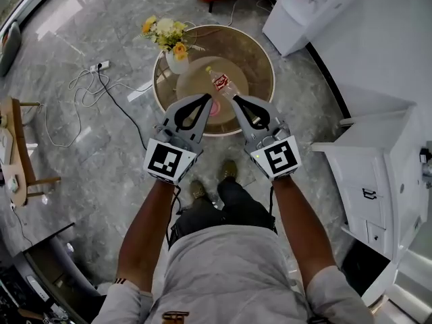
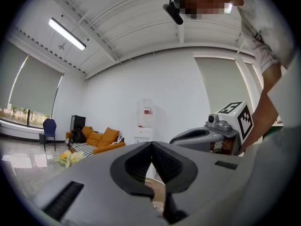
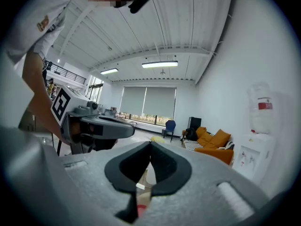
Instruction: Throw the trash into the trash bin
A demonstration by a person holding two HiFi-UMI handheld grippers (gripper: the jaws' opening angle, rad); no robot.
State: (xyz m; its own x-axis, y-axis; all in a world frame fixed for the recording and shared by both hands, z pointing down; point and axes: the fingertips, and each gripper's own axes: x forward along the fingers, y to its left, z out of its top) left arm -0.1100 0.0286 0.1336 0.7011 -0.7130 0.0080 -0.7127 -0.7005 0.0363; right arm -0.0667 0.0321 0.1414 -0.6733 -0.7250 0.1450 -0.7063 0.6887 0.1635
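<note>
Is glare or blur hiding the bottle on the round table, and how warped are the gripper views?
Head view: bright glare streaks the floor at upper left, but the bottle on the round table reads clearly, no glare on it. Left gripper view: strong fisheye bend, dark corners, ceiling light blown out. Right gripper view: same bend and dark corners, room evenly lit.

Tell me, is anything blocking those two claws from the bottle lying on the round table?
Nothing visible. The bottle lies in the open just beyond the tips of the left gripper and right gripper. The flower vase stands off to the left, clear of both.
</note>
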